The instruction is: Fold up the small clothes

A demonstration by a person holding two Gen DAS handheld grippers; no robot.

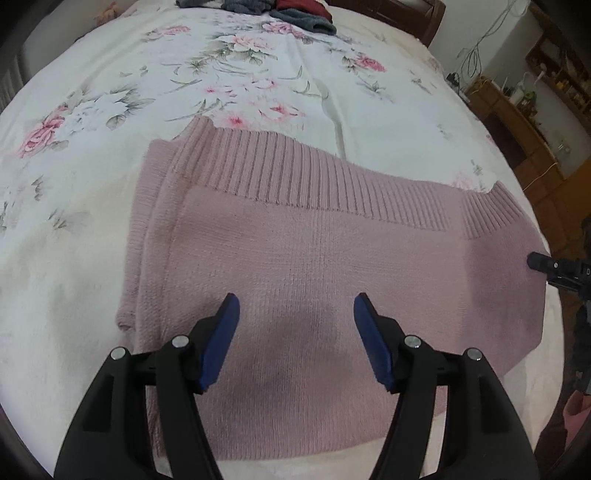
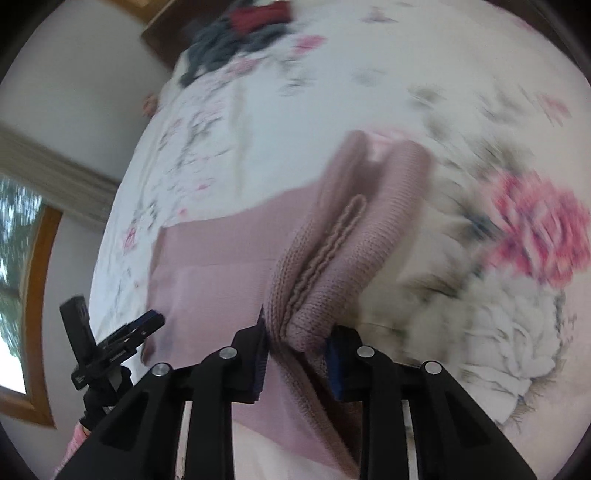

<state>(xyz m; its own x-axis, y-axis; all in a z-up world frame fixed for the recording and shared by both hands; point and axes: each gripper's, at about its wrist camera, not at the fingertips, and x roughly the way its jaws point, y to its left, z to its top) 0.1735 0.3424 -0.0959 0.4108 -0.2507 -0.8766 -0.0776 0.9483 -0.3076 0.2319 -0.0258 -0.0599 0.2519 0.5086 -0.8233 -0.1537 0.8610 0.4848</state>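
Folding is midway: the pink knitted sweater (image 1: 314,258) lies flat on the floral bedspread (image 1: 110,92), ribbed hem toward the far side, with one side already doubled in. The right gripper (image 2: 297,341) has its blue pads closed on a bunched fold of the knit, which is raised off the bed; that view is blurred. The left gripper (image 1: 296,325) hovers over the sweater's middle with its jaws wide apart, holding nothing. Next, I judge, the gripped edge should be carried across the body and laid down squarely, while the left gripper steadies the cloth or takes a matching corner. Dark clothes (image 1: 295,11) sit piled at the bed's far end.
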